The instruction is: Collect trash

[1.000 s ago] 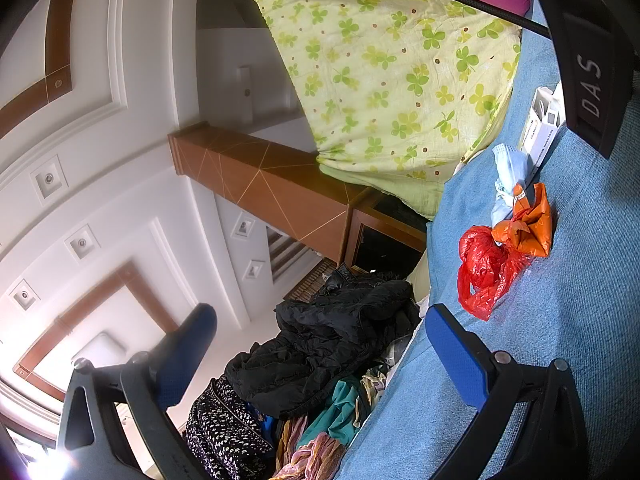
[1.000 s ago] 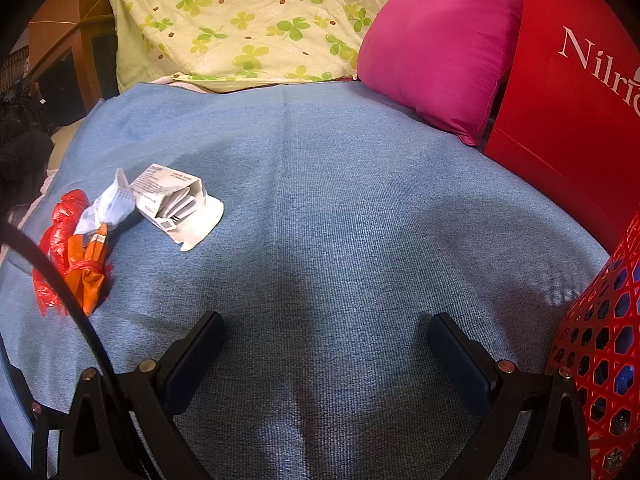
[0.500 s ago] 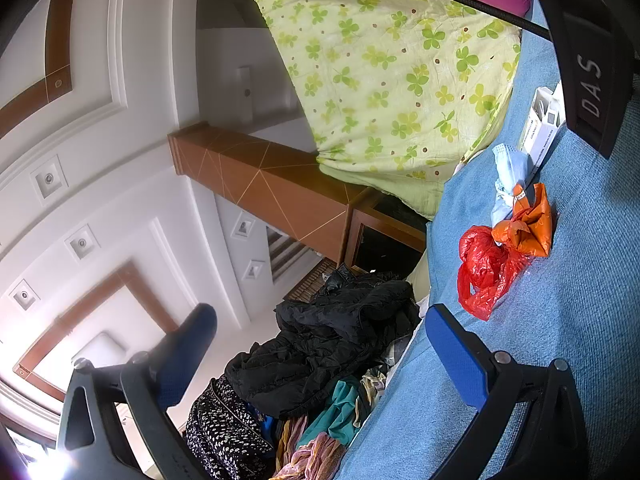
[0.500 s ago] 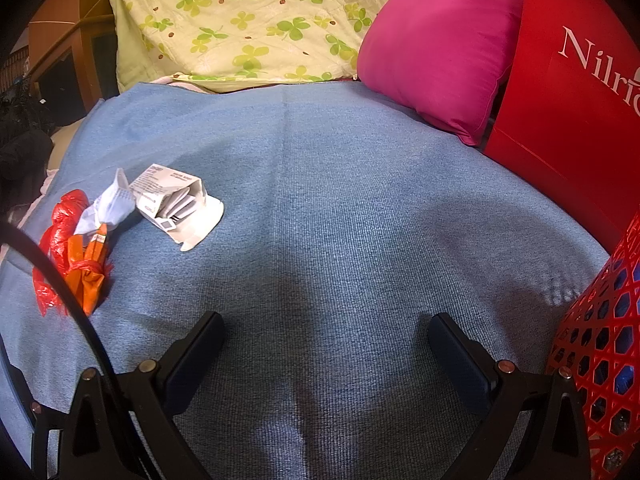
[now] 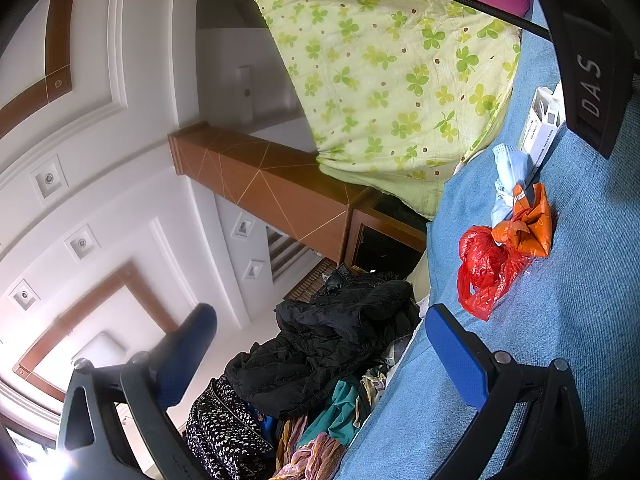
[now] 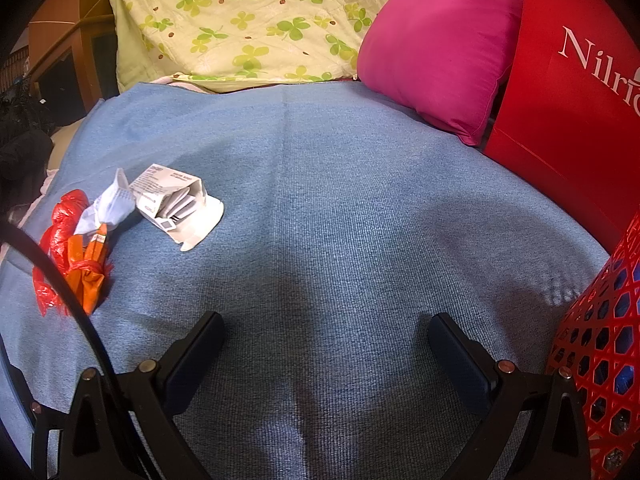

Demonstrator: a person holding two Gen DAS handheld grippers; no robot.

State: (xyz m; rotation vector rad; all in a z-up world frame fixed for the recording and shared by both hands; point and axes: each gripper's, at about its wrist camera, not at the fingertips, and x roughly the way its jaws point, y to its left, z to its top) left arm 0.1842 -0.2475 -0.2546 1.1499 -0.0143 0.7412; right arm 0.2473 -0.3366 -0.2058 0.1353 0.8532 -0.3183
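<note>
My left gripper (image 5: 320,348) hangs with its blue pads spread wide and nothing between them, tilted over the left edge of the bed, past which a heap of dark and coloured clothes (image 5: 320,360) lies. Just ahead of its right finger, on the blue blanket (image 6: 340,208), sits the trash in one tight cluster: a crumpled red plastic bag (image 5: 486,270) nearest the bed's edge, an orange wrapper (image 5: 528,228) touching it, then a wad of pale tissue (image 5: 508,176) pressed against both, and a torn-open white carton (image 6: 172,200) lying on its side with paper packets showing in its mouth. A black cable (image 6: 60,288) crosses in front of the red bag in my right view. My right gripper (image 6: 326,354) hovers over bare blanket near the middle of the bed, fingers wide apart and holding nothing, well to the right of the trash. Behind, a clover-print quilt (image 6: 248,20) is bunched at the head, a pink pillow (image 6: 440,48) leans beside it, then a red paper bag (image 6: 560,80), and a red mesh basket (image 6: 600,360) stands at my far right.
</note>
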